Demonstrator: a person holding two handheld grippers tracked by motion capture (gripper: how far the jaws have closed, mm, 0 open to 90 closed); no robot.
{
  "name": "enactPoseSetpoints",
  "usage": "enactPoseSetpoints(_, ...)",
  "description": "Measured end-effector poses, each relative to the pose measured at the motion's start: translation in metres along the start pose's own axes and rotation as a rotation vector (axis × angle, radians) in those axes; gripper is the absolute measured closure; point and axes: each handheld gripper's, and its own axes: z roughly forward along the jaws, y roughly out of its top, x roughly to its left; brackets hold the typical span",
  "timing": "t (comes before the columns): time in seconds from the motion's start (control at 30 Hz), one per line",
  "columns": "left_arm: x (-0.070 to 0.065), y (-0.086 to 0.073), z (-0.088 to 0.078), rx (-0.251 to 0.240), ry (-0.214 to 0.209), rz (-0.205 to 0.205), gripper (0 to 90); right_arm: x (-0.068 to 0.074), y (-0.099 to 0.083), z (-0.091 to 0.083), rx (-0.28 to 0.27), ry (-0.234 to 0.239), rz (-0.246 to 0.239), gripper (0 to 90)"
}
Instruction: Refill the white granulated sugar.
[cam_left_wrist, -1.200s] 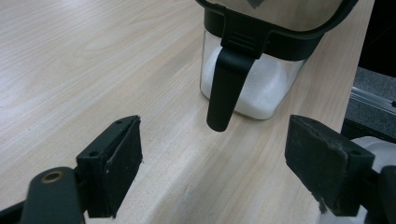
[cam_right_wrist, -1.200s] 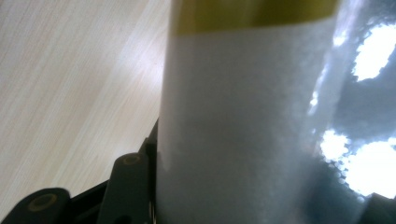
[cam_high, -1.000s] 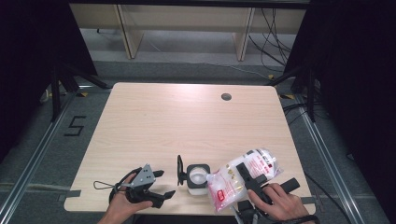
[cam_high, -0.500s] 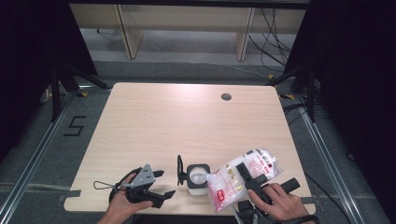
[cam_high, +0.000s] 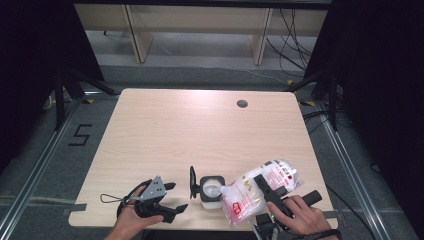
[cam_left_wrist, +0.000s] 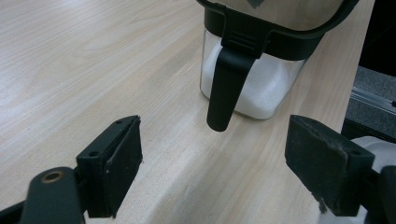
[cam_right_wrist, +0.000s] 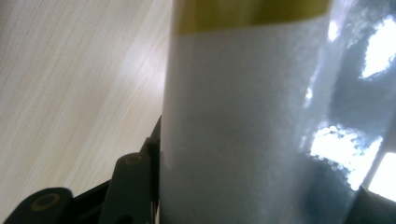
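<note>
1. Pouring from the bag (cam_high: 257, 192) into the jar (cam_high: 211, 189) looks to be the step in hand: the right gripper (cam_high: 272, 192) clamps the plastic bag, which is tilted with its lower end at the jar's open mouth. In the right gripper view the bag's film (cam_right_wrist: 243, 121) lies pressed against the one jaw that shows, so the grip looks firm.

2. Keeping the bag's lower corner directly over the opening matters most; the jar sits near the table's (cam_high: 200, 130) front edge, between the two hands, and its mouth is small, so any sideways drift would likely scatter the contents onto the wood.

3. Tilting slowly is the safer choice. I judge the bag soft and heavy with loose white contents, so a steep tip could release a rush.

4. Minding the lid (cam_high: 192, 181) helps too: it stands hinged open on the jar's left side, and in the left gripper view its black tab (cam_left_wrist: 226, 77) hangs down in front of the glass. The bag should not knock it shut.

5. Using the left gripper (cam_high: 172, 200) as a steadying aid would be wise. Its jaws stand wide apart and hold nothing, pointing at the jar from just beside it, not touching.

6. Watching the fill level through the clear wall prevents overflow; white contents already show inside.
</note>
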Motion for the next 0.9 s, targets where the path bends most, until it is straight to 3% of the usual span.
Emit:
enactPoseSetpoints(0.13, 0.0004, 0.0001, -0.0002, 0.000, 0.000, 0.005, 18.7, -0.0010, 0.0002, 0.0000, -0.006, 0.000, -0.002, 54.8)
enactPoseSetpoints(0.2, -0.0011, -0.0006, -0.0002, -0.002, 0.007, -0.021, 18.7, -0.0012, 0.0002, 0.0000, -0.006, 0.005, -0.007, 54.8)
enactPoseSetpoints(0.6, 0.0001, 0.0001, 0.0007, 0.002, -0.002, 0.008, 18.7, -0.0010, -0.0019, -0.0007, -0.001, 0.005, -0.010, 55.0)
enactPoseSetpoints(0.63, -0.0003, 0.0002, 0.0007, 0.001, -0.001, -0.001, 18.7, -0.0022, -0.0020, -0.0005, 0.005, 0.006, -0.028, 55.0)
enactPoseSetpoints(0.73, -0.0017, -0.0006, 0.0001, -0.002, 0.002, -0.021, 18.7, -0.0012, -0.0002, -0.0006, 0.000, 0.007, -0.008, 55.1)
enactPoseSetpoints(0.9, -0.0008, -0.0002, 0.0001, 0.000, 0.001, -0.014, 18.7, -0.0034, 0.0013, -0.0013, 0.011, 0.020, -0.036, 55.2)
